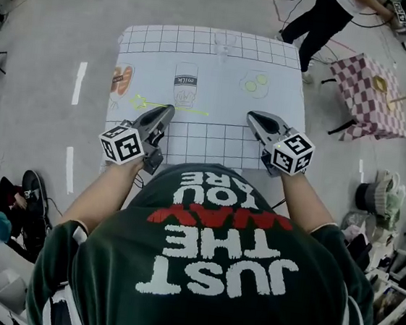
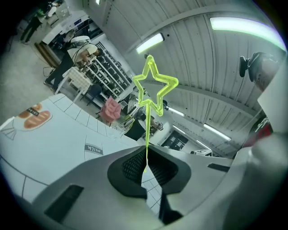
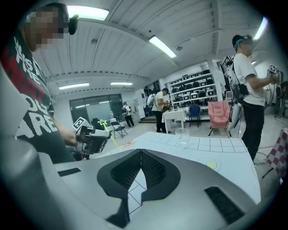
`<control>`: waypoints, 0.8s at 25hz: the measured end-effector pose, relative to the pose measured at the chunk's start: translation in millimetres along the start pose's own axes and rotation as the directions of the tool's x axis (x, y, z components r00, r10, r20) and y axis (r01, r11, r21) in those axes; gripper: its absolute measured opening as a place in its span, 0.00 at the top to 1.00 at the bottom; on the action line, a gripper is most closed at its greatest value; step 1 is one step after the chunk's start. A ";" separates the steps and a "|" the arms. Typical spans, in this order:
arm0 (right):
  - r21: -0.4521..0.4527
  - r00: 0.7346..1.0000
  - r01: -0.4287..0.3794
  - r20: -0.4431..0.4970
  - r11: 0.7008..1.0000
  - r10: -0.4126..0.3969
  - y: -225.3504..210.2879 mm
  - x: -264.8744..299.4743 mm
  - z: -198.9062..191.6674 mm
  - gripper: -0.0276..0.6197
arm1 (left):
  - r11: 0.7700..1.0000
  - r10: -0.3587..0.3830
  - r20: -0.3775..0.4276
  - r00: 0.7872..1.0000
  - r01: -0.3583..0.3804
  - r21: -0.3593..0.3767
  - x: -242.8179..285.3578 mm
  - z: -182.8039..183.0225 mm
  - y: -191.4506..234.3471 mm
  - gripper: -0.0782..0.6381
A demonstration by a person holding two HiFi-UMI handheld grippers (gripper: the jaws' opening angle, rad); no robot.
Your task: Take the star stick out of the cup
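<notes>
My left gripper (image 1: pixel 166 112) is shut on the thin yellow-green star stick (image 1: pixel 138 101) and holds it over the near left part of the gridded white table (image 1: pixel 205 140). In the left gripper view the stick (image 2: pixel 146 130) rises from between the shut jaws, with its star outline on top. The clear cup (image 1: pixel 223 45) stands upright near the table's far edge, well away from both grippers. My right gripper (image 1: pixel 254 117) is shut on nothing, low over the near right. The right gripper view shows the cup (image 3: pixel 181 135), the left gripper (image 3: pixel 92 138) and the star (image 3: pixel 102 122).
Flat prints on the mat: a milk bottle (image 1: pixel 186 83), bread (image 1: pixel 122 77), green slices (image 1: pixel 256 82). A person (image 1: pixel 323 19) stands beyond the far right corner beside a checkered table (image 1: pixel 367 93). Bags and clutter sit on the floor at both sides.
</notes>
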State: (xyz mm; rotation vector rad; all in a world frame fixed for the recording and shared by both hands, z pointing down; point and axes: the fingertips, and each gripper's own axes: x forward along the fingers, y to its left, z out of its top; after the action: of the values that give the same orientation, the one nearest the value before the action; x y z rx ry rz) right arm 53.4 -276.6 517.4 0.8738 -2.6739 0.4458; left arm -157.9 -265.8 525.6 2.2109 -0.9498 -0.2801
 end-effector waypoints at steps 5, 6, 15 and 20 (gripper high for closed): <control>0.036 0.999 -0.011 -0.050 0.999 0.012 -0.2 3.9 -33.1 0.91 | 0.998 0.021 -0.028 0.999 -0.022 -0.059 -6.1 -38.5 9.1 0.87; 0.041 0.998 -0.014 -0.060 0.999 0.016 -0.5 4.8 -39.2 0.91 | 0.997 0.026 -0.028 0.999 -0.028 -0.075 -6.8 -44.4 10.8 0.87; 0.086 0.989 -0.043 -0.139 0.995 0.055 2.7 11.8 -88.1 0.91 | 0.985 0.080 -0.034 0.996 -0.084 -0.149 -16.5 -78.9 32.8 0.87; 0.127 0.987 -0.033 -0.151 0.991 0.052 -3.2 6.9 -99.4 0.91 | 0.981 0.096 -0.038 0.995 -0.101 -0.167 -20.5 -85.0 39.8 0.87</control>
State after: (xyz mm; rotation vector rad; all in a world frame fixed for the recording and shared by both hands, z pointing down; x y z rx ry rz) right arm 67.6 -245.2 610.9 0.7829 -2.5496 0.6680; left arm -156.6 -226.2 613.1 2.0027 -0.9799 -0.2705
